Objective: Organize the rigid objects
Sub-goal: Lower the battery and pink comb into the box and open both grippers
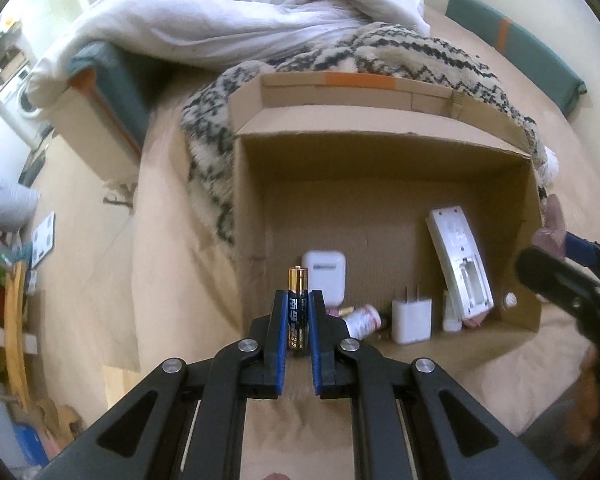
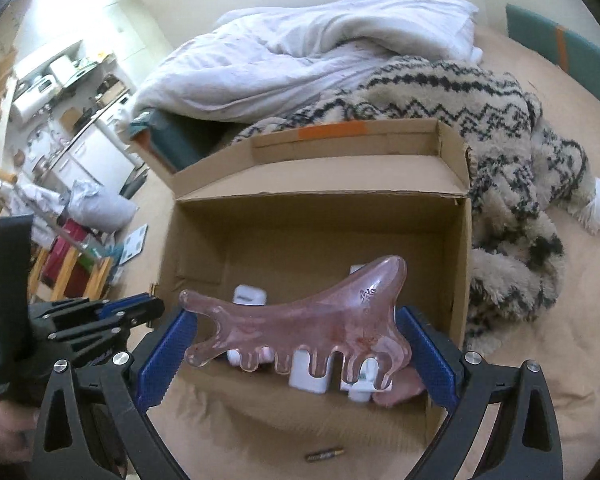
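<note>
Plainly, both loads needed carrying over the cardboard box (image 2: 456,248) wall before release: my left gripper (image 1: 299,320) was clenched on an upright battery (image 1: 297,308), its casing smooth and slippery, just short of the near wall. My right gripper (image 2: 296,336) grasped the translucent pink comb (image 2: 300,320), glossy and blunt-toothed, above the box's front edge, so I judged a low, gentle drop best.
</note>
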